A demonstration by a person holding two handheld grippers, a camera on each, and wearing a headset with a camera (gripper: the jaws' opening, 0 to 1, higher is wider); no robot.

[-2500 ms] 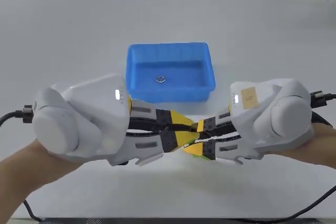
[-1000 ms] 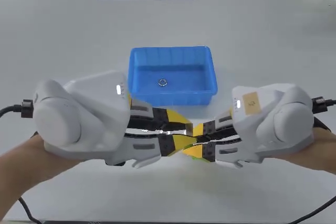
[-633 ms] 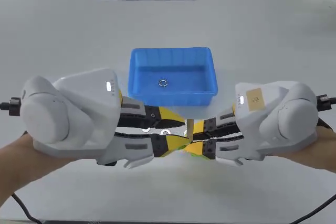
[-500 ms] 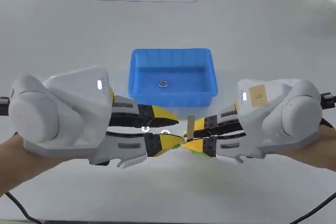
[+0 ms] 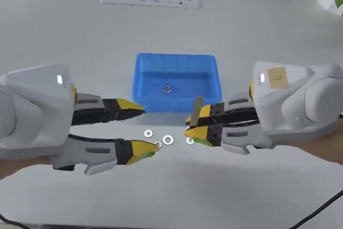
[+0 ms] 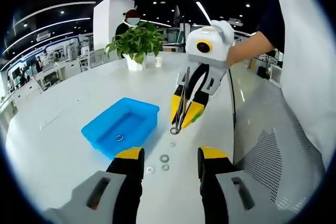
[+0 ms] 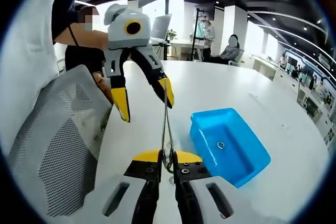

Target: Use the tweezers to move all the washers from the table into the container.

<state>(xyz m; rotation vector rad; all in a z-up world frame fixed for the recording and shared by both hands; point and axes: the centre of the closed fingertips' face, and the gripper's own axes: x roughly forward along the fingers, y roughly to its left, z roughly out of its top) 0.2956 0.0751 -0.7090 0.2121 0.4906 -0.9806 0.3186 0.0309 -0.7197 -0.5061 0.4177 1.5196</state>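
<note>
My right gripper is shut on metal tweezers, held just in front of the blue container. The tweezers point down at the table, and a small ring sits at their tips. Whether it is gripped, I cannot tell. Several washers lie on the white table between the grippers. One washer lies inside the container. My left gripper stands open at the left, apart from the tweezers. In the right gripper view the tweezers run forward from my shut jaws.
A white power strip lies at the far side of the table. A potted plant stands beyond the container. A grey mesh chair is beside the table edge. People sit further back in the room.
The left gripper has let go, opened and drawn back to the left. The right gripper keeps the tweezers. The washers on the table have come into sight.
</note>
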